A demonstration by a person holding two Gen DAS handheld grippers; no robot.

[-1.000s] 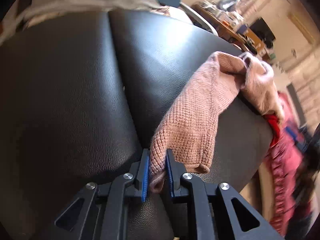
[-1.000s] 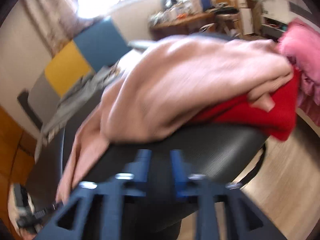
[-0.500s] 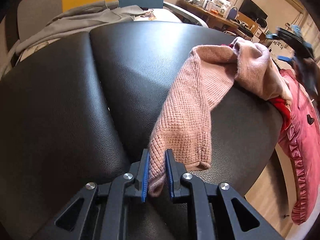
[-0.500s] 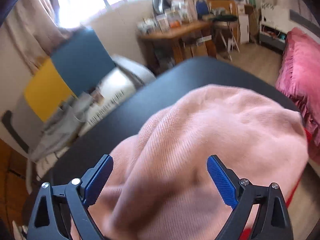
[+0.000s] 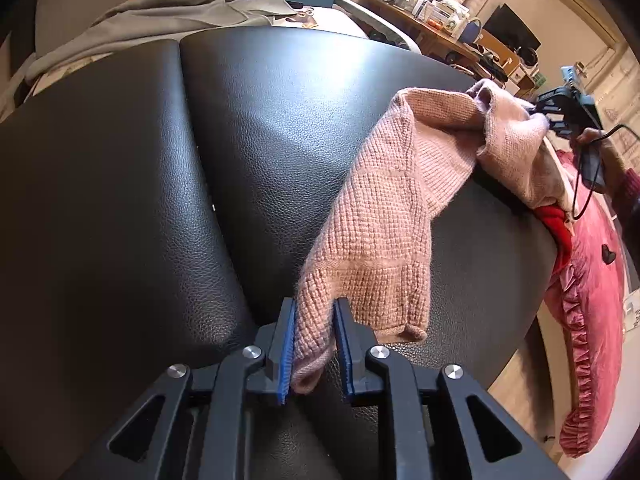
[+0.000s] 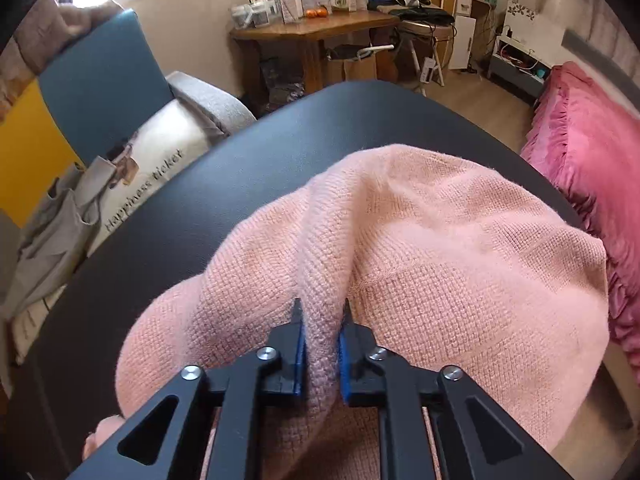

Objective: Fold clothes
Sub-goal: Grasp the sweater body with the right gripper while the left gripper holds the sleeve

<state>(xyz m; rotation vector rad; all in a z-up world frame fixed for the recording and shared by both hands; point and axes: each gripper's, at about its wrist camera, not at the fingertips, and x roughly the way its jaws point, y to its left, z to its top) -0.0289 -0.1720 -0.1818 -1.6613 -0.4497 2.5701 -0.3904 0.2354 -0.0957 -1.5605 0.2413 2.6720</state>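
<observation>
Both pairs of fingers clenched: left gripper [image 5: 314,334] pinches the pink sweater's [image 5: 376,236] cuff, right gripper [image 6: 321,334] nips a fold between its pads.

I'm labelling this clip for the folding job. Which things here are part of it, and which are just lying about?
In the job:
pink knit sweater
left gripper, shut on its cuff
right gripper, shut on a ridge of it
black cushion beneath

Lying about:
red garment
grey cloth
cluttered wooden table
pink frilled bedding
</observation>
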